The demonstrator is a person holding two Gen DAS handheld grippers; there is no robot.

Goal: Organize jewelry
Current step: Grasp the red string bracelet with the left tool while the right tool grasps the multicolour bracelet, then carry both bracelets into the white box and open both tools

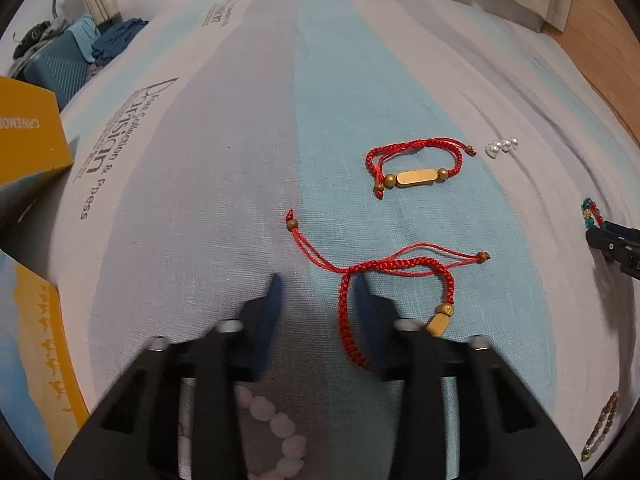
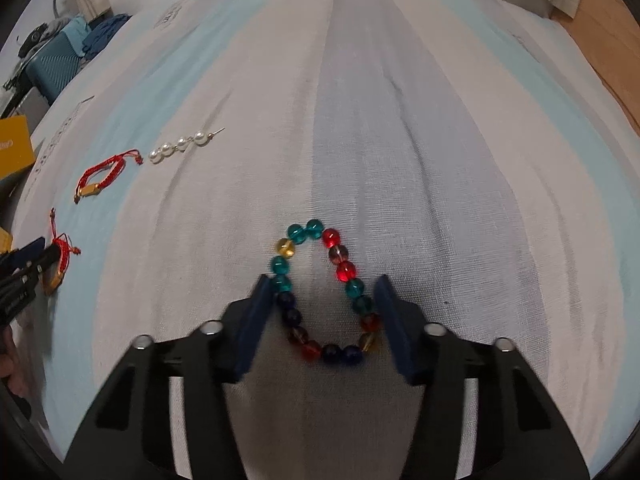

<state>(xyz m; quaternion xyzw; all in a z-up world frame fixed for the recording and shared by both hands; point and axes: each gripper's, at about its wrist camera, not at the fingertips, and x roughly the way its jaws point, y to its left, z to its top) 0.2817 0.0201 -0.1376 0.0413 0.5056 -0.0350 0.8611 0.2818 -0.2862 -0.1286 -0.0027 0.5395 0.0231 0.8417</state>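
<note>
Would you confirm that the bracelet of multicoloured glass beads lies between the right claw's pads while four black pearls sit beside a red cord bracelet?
Nearly: the pearls are white, not black, as the right wrist view shows. The bracelet of multicoloured glass beads does lie between the right claw pads, and the pearls sit beside a red cord bracelet.

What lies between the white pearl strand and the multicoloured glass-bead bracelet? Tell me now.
Nothing but bare striped cloth separates the white pearl strand from the multicoloured glass-bead bracelet, as the right wrist view shows.

Pink bead bracelet [image 1: 276, 436] behind left gripper [image 1: 316, 292]
</note>
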